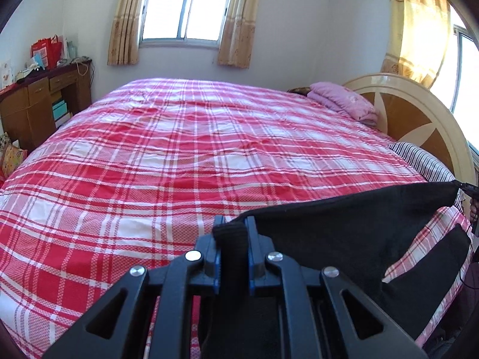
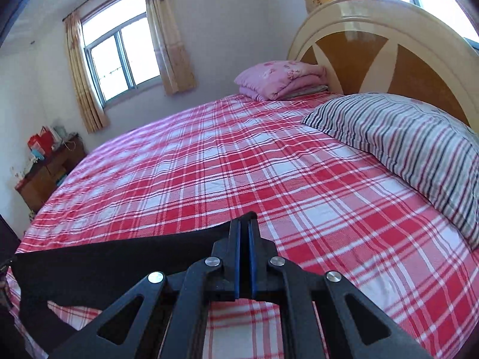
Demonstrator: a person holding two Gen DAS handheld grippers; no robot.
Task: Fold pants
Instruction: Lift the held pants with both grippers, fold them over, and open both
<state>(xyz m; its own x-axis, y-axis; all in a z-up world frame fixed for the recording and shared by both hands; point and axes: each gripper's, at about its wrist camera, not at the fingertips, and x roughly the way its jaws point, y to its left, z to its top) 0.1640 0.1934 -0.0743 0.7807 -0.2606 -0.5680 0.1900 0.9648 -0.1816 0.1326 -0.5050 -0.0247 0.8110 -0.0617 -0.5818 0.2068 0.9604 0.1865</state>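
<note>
Black pants [image 1: 353, 224] hang stretched between my two grippers above the near edge of the bed. My left gripper [image 1: 232, 224] is shut on one bunched corner of the waistband. The cloth runs right to the other gripper at the frame edge, and one leg [image 1: 431, 275] hangs down. In the right wrist view my right gripper [image 2: 245, 224] is shut on the other corner, and the pants [image 2: 113, 266] stretch away to the left.
The bed [image 1: 179, 155] has a red and white plaid sheet. A striped pillow [image 2: 404, 149] and a folded pink quilt [image 2: 278, 79] lie by the round headboard [image 2: 374, 48]. A wooden desk [image 1: 39, 101] with clutter stands at the far left.
</note>
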